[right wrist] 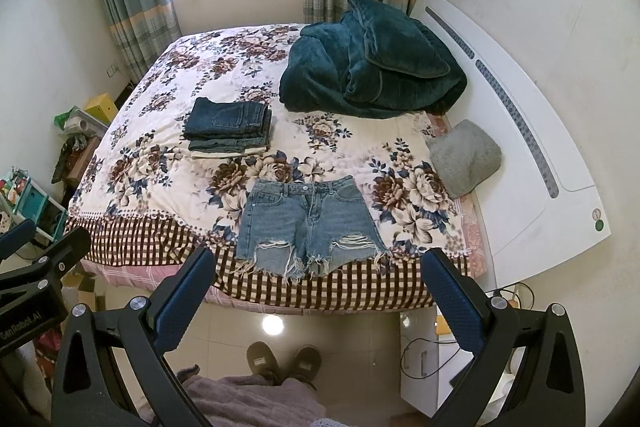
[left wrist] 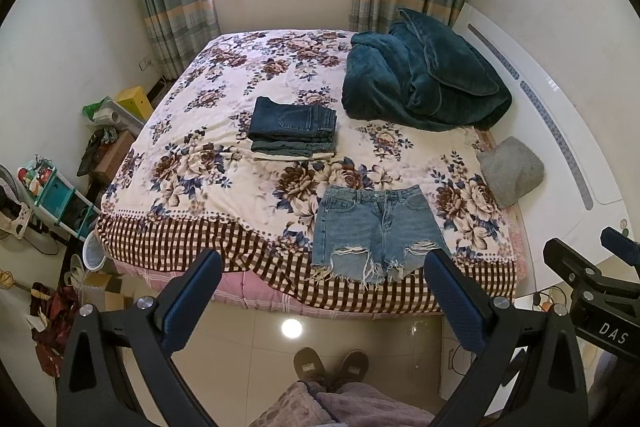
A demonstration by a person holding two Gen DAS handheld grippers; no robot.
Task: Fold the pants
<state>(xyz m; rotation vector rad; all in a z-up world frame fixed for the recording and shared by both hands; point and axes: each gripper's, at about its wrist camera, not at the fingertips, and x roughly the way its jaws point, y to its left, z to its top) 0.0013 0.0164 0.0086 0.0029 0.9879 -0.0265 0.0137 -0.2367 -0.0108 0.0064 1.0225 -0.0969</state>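
Both the left gripper [left wrist: 322, 267] and right gripper [right wrist: 318, 265] hang released, grasping nothing. The light-blue frayed denim shorts [right wrist: 308, 223] overhang the floral bedspread [left wrist: 224, 163] edge; judged risk: a 1-sided pull drags them off.

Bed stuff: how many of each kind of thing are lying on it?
Unfolded shorts: 1
Stack of folded pants: 1 (number in the stack unclear)
Teal blanket: 1
Grey cushion: 1
Total: 4

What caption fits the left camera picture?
Denim shorts lie flat on the bed, open left gripper hovering.
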